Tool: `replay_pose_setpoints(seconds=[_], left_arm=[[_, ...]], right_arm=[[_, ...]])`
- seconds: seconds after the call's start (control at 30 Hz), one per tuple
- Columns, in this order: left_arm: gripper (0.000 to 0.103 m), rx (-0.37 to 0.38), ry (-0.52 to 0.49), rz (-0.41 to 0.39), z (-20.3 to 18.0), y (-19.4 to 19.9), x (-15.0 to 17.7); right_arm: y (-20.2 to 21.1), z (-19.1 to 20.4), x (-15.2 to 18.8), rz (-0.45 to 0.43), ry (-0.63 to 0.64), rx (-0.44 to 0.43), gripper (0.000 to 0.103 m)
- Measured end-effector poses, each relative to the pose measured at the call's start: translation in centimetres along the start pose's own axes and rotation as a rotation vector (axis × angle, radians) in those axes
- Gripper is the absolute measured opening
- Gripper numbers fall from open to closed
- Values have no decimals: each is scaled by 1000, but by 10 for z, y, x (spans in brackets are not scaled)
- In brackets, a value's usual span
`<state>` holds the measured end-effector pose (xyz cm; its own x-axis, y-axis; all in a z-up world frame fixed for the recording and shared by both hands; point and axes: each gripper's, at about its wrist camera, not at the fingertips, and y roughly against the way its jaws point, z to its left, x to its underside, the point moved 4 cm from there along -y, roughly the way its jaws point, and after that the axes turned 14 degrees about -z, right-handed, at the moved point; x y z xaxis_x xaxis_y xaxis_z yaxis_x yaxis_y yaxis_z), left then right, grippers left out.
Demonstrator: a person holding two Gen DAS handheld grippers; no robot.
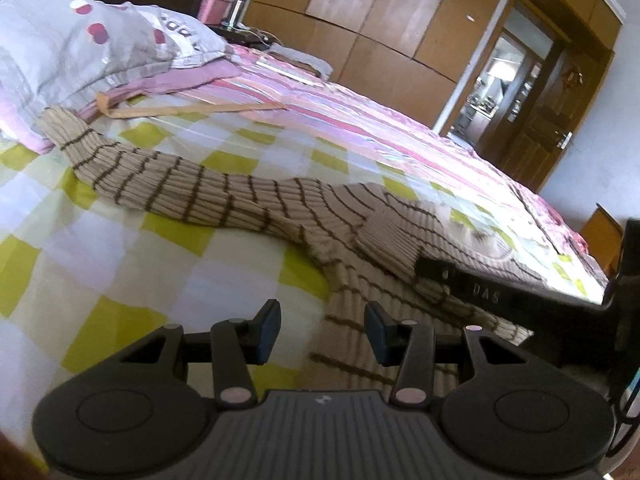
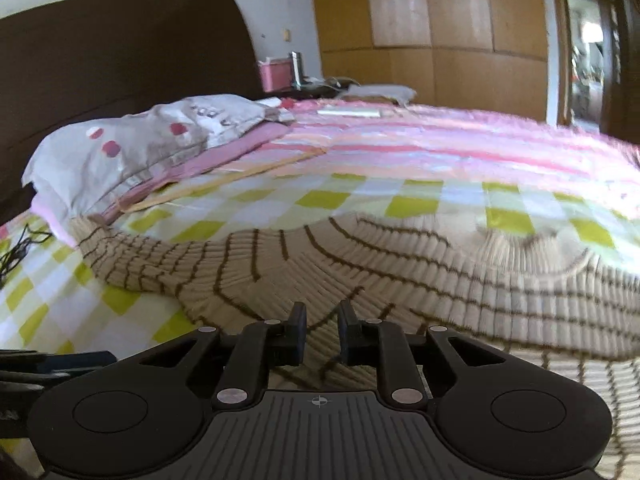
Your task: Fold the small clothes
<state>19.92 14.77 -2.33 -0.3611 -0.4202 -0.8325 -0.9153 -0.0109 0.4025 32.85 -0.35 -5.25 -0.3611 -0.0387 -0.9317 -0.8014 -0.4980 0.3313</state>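
Currently the sweater (image 1: 248, 200) lies spread on the bed (image 1: 120, 248), beige rib knit with thin brown stripes. One sleeve runs out toward the pillow (image 1: 80, 40), its cuff just beside the pillow edge. A folded-over flap sits on the body near the collar; collar (image 2: 536, 248) is blurred in the right view.

Left gripper (image 1: 322, 332) hovers at the sweater's edge, fingers (image 1: 268, 328) wide apart, nothing between them. Right gripper (image 2: 322, 336) sits low over the body, fingers (image 2: 298, 336) only narrowly apart. Fabric shows in the gap, but I cannot tell whether it is pinched or just behind. In the left view the right gripper's dark body lies across the sweater at the right.

Risks, as judgement:
- Left fingers straddle the sweater edge and the checked sheet (image 1: 168, 152). Closing here could grab sheet with knit, and the lift drags bedding.
- Rib knit is stretchy and limp. A thin pinch by the right fingers could slip out mid-fold, leaving a skewed crease.
- Long sleeve is stretched far out. Folding the body first could trail it or bunch it under.
- Sleeve cuff near the pillow and the tan strap (image 1: 192, 110) could snag when the sleeve is pulled in.
- Both grippers are near each other over one area; they could collide.
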Motion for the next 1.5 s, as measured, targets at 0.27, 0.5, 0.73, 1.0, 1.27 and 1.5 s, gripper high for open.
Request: replay_pose_setpoints(seconds=[0.27,0.5,0.73,1.0,1.27,1.5], left_arm=[[51,-106,74,-58,36,-1,-17],[51,-239,187,-139,91,-9,-47],[51,-377,306,-223,159,-31,-79],[50,-424,389,-248,198,-63,-87],[31,-450,367,-263,201,-80,-93],[14,-436,361,-289,197,-71,-93]], right_arm=[[-3,2,23,-42,2,31,19],[-1,-4,24,-58,-54,30,19],[0,-3,27,-71,-53,33,19],[0,-4,27,-76,-59,32,19],[0,-1,27,-78,-37,41,19],[0,-1,27,-78,-32,43,19]])
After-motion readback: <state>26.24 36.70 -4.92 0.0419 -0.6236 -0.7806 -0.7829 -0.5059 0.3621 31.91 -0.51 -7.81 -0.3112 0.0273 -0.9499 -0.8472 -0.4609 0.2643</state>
